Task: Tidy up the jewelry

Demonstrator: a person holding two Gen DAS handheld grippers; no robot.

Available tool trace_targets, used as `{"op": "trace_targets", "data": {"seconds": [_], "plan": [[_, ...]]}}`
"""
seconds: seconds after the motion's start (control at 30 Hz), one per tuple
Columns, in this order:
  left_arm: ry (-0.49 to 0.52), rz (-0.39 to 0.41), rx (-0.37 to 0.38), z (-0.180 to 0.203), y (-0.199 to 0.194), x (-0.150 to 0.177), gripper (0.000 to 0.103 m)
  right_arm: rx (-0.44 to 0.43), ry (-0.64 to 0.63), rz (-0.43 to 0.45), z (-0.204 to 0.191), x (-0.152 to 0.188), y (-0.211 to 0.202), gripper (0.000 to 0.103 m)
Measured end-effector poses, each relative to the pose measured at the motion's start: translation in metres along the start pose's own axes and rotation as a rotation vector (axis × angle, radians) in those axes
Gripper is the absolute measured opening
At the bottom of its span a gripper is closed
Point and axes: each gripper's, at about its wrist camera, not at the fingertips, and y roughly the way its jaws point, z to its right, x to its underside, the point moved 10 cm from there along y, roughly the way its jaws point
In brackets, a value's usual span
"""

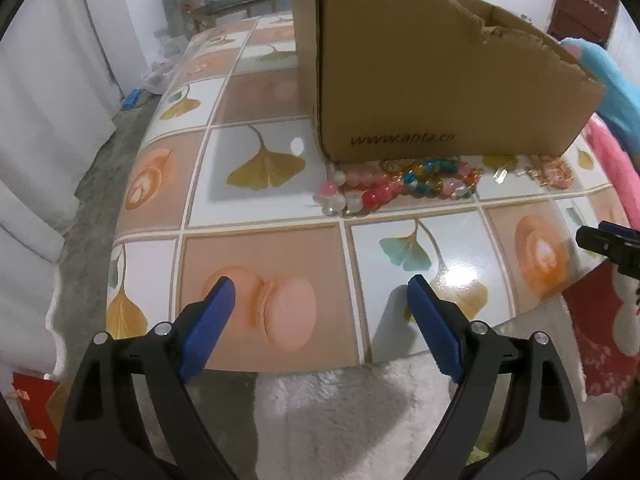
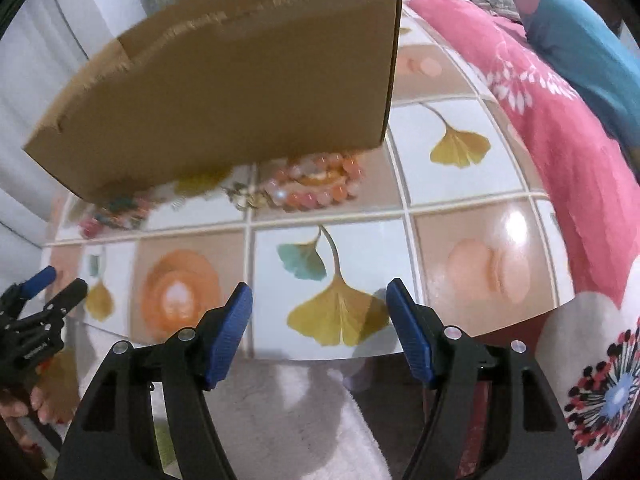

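Left gripper (image 1: 320, 300) above near edge of table (image 1: 256, 128), jaws wide apart, nothing between. Right gripper (image 2: 320, 312) likewise spread and empty, over a yellow leaf print. Cardboard box (image 1: 432, 80) upright toward table's far side. Colourful bead bracelets (image 1: 384, 188) heaped on table against box's front foot; orange-pink bead bracelet (image 2: 316, 188) just beside, near box's right corner. Pink blanket (image 2: 560, 128) along right.
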Motion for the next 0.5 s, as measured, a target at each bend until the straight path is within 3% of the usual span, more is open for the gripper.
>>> {"op": "trace_targets", "data": {"seconds": [0.03,0.1,0.23,0.5], "plan": [[0.006,0.009,-0.014,0.0005,-0.0011,0.0000,0.085,0.009,-0.008,0.002,0.0023,0.0016,-0.0022,0.076],[0.011,0.008,-0.029,0.0009,-0.0019,0.0003,0.086,0.009,-0.015,0.003,0.0013,0.0037,-0.0011,0.077],[-0.047,-0.001,-0.021,-0.0048,-0.0002,0.0031,0.091,0.033,-0.026,-0.004,-0.0011,0.0054,0.0048,0.089],[-0.035,-0.040,-0.019,-0.0035,0.0027,0.0036,0.096,0.038,-0.031,-0.009,-0.0037,0.0029,0.0072,0.096]]}}
